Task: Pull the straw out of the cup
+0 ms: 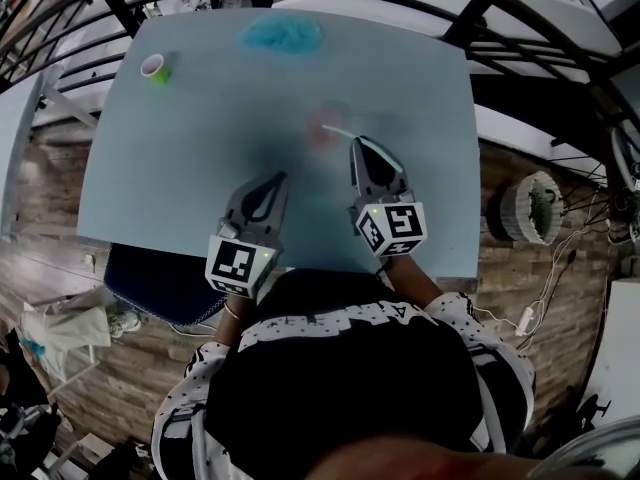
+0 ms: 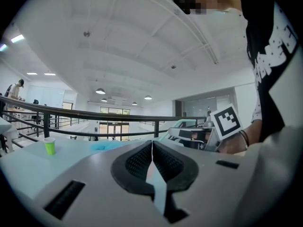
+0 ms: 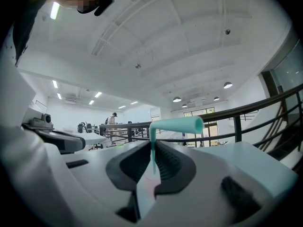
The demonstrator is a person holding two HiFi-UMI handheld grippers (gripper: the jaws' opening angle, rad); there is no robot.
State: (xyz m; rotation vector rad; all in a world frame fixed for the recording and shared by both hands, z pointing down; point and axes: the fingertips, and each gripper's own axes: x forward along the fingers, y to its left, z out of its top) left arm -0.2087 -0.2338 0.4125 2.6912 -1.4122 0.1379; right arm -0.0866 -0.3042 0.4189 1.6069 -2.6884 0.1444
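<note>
Both tools closed — right tool [image 3: 152, 150] on the straw [image 3: 176, 124], left tool [image 2: 152, 150] empty — cup [image 1: 322, 128] blurred.

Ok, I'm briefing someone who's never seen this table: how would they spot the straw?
Near the middle of the light blue table, the right gripper points at a pinkish cup. The straw is the thin pale-teal tube with a bent top, pinched between that gripper's jaws; the green cup and blue heap sit at the far edge.
</note>
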